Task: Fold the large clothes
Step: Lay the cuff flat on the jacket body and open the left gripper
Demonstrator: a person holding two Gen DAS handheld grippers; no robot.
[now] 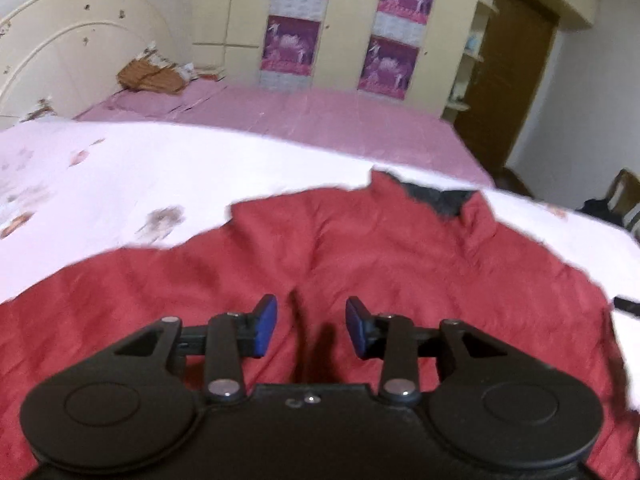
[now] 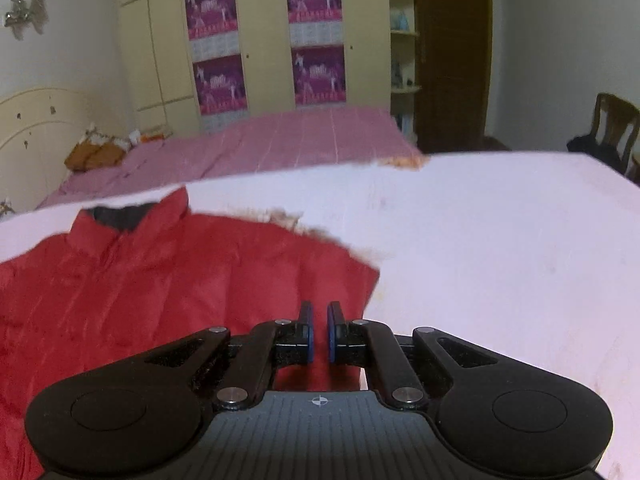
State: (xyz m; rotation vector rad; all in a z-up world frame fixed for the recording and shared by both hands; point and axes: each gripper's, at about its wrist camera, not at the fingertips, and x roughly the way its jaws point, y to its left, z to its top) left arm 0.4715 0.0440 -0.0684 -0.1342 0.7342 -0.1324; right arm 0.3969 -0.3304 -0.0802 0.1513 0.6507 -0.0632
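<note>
A large red jacket (image 1: 360,256) with a dark-lined collar (image 1: 436,200) lies spread on a white sheet (image 1: 120,176). My left gripper (image 1: 311,330) is open, its blue pads apart, hovering over the jacket's middle and holding nothing. In the right wrist view the jacket (image 2: 160,280) fills the left side, collar (image 2: 120,216) at the far end. My right gripper (image 2: 319,332) is nearly shut, pads a narrow gap apart, over the jacket's right edge. Whether cloth sits between the pads is not clear.
The white sheet (image 2: 500,260) covers the near surface. Behind it lies a pink bed (image 1: 320,120) with a brown pillow (image 1: 152,74) and a cream headboard (image 1: 60,48). A wardrobe with purple posters (image 2: 264,40), a brown door (image 1: 508,92) and a wooden chair (image 2: 612,132) stand beyond.
</note>
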